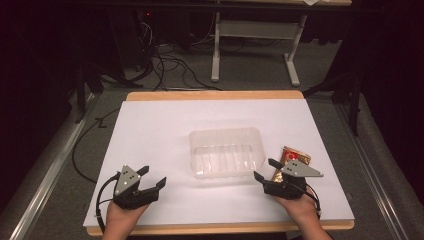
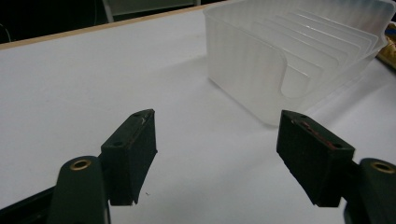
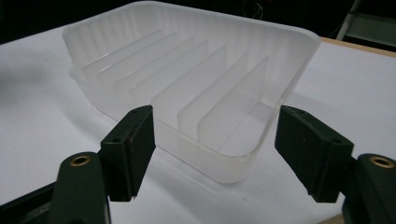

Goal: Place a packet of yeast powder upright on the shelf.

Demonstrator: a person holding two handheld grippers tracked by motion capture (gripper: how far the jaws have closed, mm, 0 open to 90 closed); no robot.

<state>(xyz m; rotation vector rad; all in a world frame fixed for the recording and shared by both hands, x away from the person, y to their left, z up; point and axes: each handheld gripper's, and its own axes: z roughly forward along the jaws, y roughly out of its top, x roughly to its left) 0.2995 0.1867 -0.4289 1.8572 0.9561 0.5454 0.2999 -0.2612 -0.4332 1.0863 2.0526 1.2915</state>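
A translucent plastic tray [image 1: 226,151] sits near the middle of the white worktop [image 1: 150,130], rectangular with rounded corners, milky and thin-walled, its floor crossed by a row of raised parallel ribs (seen clearly in the right gripper view [image 3: 187,88]). It stands upright, mouth up. The right claw [image 1: 263,170] hovers just beside the tray's near right corner, jaws spread wide with nothing between them. The left claw [image 1: 152,177] rests apart from the tray on the near left, jaws likewise open and empty. A gold and red packet [image 1: 295,156] lies just beside the tray's right end, partly behind the right claw.
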